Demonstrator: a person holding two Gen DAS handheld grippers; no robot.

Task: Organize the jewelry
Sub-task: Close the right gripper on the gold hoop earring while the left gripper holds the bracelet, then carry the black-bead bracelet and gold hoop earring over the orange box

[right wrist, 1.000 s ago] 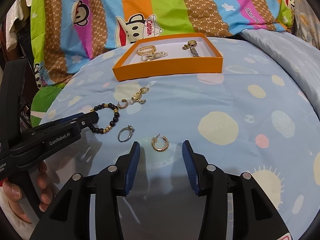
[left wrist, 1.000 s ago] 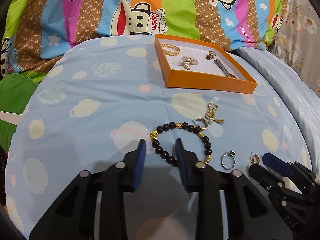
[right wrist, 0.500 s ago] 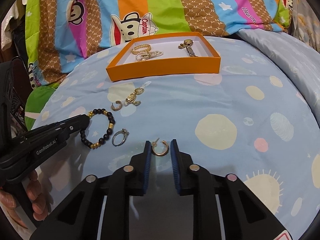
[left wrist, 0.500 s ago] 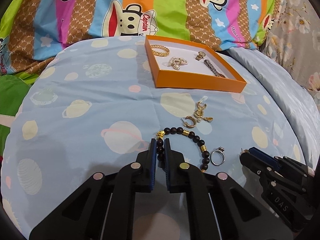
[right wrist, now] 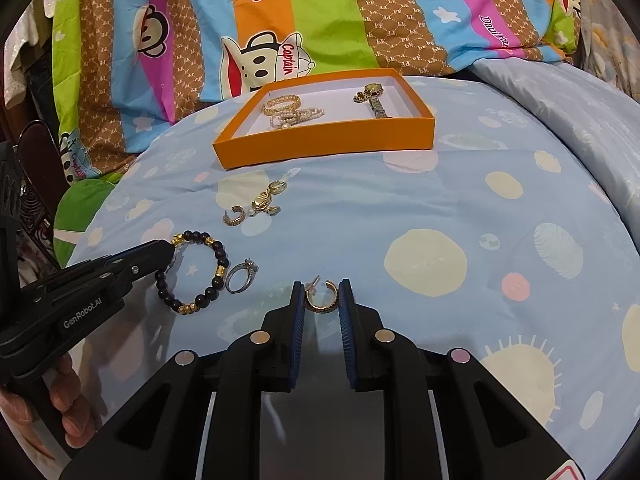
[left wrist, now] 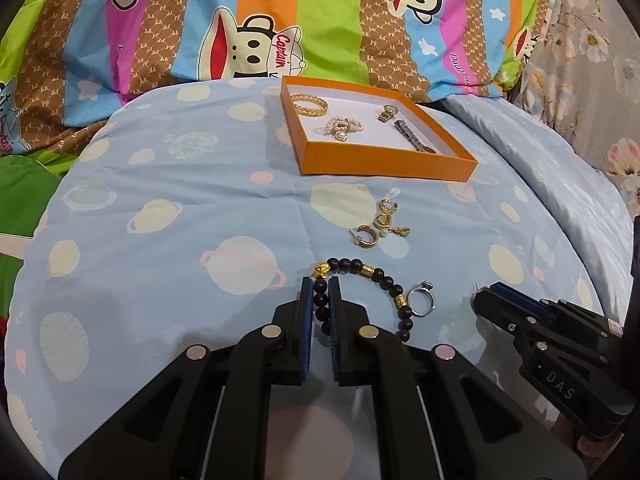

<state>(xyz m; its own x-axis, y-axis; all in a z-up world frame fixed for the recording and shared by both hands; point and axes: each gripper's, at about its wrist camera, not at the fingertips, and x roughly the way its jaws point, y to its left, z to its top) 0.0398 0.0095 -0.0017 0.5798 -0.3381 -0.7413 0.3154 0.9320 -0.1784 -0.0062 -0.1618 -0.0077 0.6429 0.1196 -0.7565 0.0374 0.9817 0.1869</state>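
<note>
— What changed since a second back?
— Both sets of jaws have come together. The left gripper [left wrist: 321, 286] is now clenched on the beaded bracelet [left wrist: 362, 270], which lies on the pale blue bedspread [left wrist: 160, 240]. The right gripper [right wrist: 320, 290] has its pads against both sides of the gold hoop earring [right wrist: 321, 299].
— Any writing?
— "GenRobot.AI" on the left gripper's side, "DAS" on the right one's, and "Captain" on the monkey's cap on the striped quilt [left wrist: 256, 46].
— How are the hands posed?
— Both tools slant down toward the bed. Fingers [right wrist: 74, 408] wrap the left handle.
— And the rest of the jewelry?
— A silver ring [left wrist: 421, 302] sits just beside the bracelet, with gold earrings [left wrist: 380, 226] farther on. The orange tray [left wrist: 384, 164] holds a gold chain bracelet [left wrist: 309, 104], pearls [left wrist: 342, 127] and a watch [left wrist: 404, 130].
</note>
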